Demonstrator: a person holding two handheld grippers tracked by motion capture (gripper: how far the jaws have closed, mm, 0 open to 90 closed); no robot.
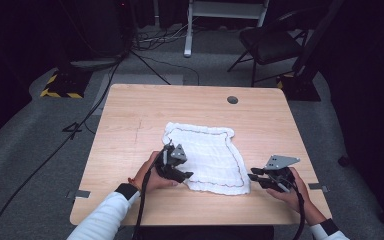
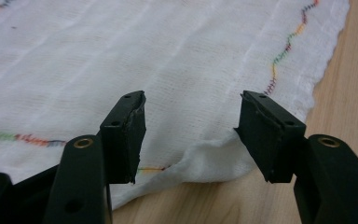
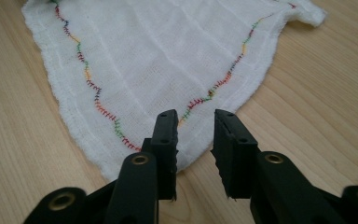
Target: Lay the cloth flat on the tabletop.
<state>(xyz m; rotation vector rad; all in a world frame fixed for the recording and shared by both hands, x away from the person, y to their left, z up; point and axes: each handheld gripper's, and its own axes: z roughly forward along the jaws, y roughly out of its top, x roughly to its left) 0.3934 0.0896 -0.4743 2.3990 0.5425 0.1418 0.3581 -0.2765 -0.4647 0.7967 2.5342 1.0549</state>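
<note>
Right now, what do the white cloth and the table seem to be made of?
The cloth looks like thin woven cotton gauze: an open weave shows, soft and matt, with multicoloured zigzag stitching near its edge. The table looks like light wood or wood-look laminate: pale grain lines, smooth surface with slight sheen. Which one I cannot tell.
</note>
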